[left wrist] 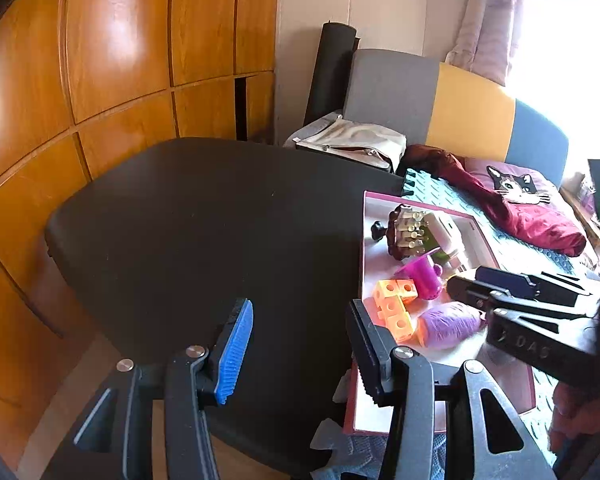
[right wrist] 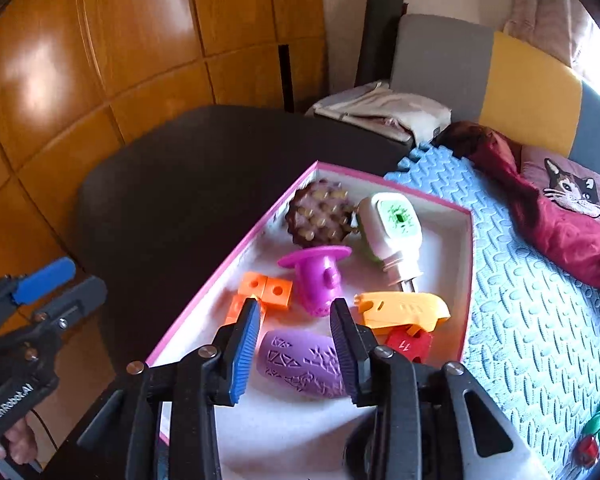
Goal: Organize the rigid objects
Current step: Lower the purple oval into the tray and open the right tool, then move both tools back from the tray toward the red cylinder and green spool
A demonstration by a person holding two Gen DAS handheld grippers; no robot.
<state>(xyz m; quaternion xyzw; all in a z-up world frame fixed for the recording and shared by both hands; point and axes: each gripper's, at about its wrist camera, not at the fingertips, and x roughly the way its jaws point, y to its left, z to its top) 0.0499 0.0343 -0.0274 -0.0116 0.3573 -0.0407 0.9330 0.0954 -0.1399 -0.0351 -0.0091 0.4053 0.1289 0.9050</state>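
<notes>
Nearest the right wrist camera, the right gripper (right wrist: pixel 296 344) stands with its jaws a little apart astride the lilac, relief-patterned plastic barrel (right wrist: pixel 300 364), pads clear of it, so the piece seems set down near the front edge of the shallow pink-rimmed white box (right wrist: pixel 236 248). It lies among the magenta plastic cup (right wrist: pixel 318 276), orange cube blocks (right wrist: pixel 266 290) and other hard toys. The left gripper (left wrist: pixel 300 344) waits open and empty over the black table's (left wrist: pixel 188 216) near edge, just beside the box, probably out of the way.

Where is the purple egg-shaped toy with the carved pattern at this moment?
In the right wrist view, the purple egg-shaped patterned toy lies in the pink-rimmed tray, low centre, between the right tool's fingers, with the orange cubes behind it.
</notes>
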